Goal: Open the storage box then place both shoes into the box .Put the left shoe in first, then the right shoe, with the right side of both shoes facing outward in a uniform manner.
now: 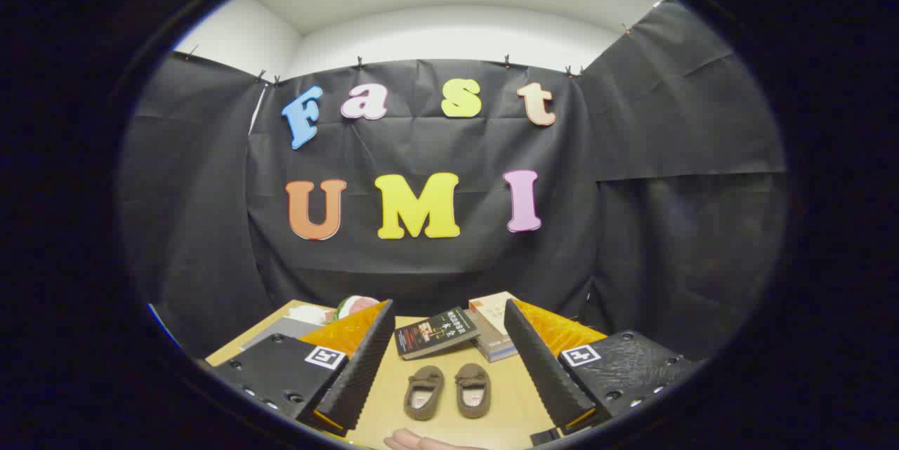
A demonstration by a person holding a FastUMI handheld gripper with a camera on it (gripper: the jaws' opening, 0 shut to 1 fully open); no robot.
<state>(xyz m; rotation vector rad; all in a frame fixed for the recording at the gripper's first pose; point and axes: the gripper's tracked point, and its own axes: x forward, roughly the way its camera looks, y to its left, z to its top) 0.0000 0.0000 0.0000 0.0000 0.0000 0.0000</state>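
Black cloth hangs behind a tan table [516, 408], under a white ceiling with a light panel.

Seen from the gripper view, the gripper [449, 359] is held above the near end of the table with its two fingers spread wide apart, holding nothing. Between the fingers, and a little ahead of them on the tabletop, sit the two brown shoes: the left-hand shoe [423, 392] and the right-hand shoe [473, 389]. They lie side by side, close but apart, soles down, openings up. Their long axes run near to far, roughly in line with the fingers, with the toes seeming to point toward the far side. Which one is the wearer's left shoe cannot be told for certain from here.

Farther off, past the shoes, a dark book [435, 332] lies tilted on a small stack of books [494, 338]. To the far left, beyond the left finger, are a grey flat item [281, 330] and something white, green and pink [353, 306]. A person's hand [414, 442] rests at the very near edge of the table, below the shoes.

No storage box can be made out here, so opening it looks not yet begun. The shoes lie straight ahead and lower than the fingers, so a reach for them would go forward and down.
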